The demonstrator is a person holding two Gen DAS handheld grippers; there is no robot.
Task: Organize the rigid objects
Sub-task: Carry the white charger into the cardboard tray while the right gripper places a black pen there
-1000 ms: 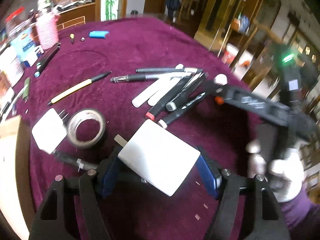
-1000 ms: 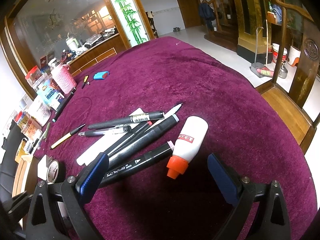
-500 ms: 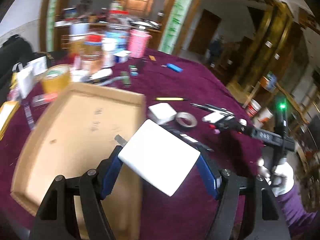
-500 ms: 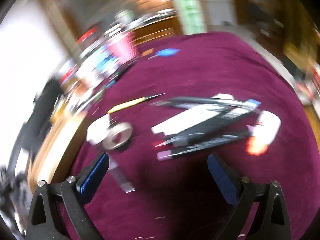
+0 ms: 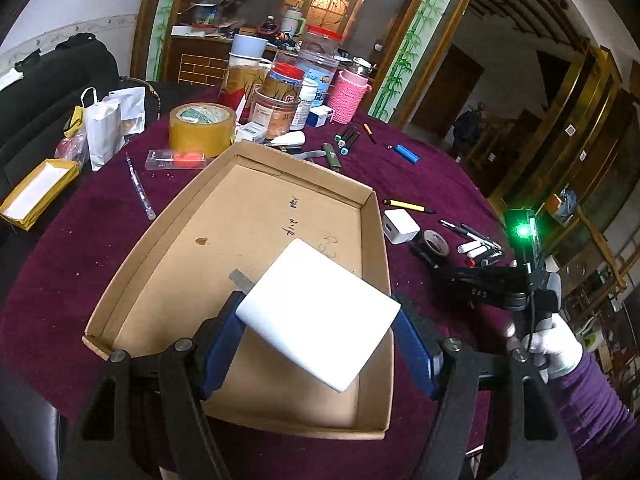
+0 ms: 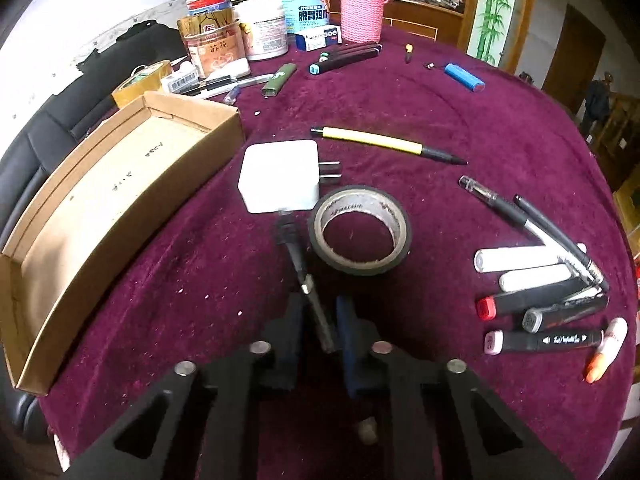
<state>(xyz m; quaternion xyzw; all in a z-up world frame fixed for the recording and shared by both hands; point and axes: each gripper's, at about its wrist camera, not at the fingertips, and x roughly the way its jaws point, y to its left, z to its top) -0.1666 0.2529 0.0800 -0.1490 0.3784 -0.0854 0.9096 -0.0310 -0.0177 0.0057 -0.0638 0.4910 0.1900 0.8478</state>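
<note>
We held a white charger block (image 5: 318, 312) pinched in the left gripper (image 5: 320, 344) above the near end of the cardboard tray (image 5: 168, 224), whose floor bore handwritten marks we could not read. Tilted as it sat, the block could have slipped from the pads or struck the tray's wall on release. To the right, our right gripper (image 6: 318, 326) was pressed together on a thin dark cable plug (image 6: 316, 312) leading to a second white charger (image 6: 280, 176); pulling it might have dragged that charger against the tape roll (image 6: 360, 232). Jar labels behind showed Chinese characters.
</note>
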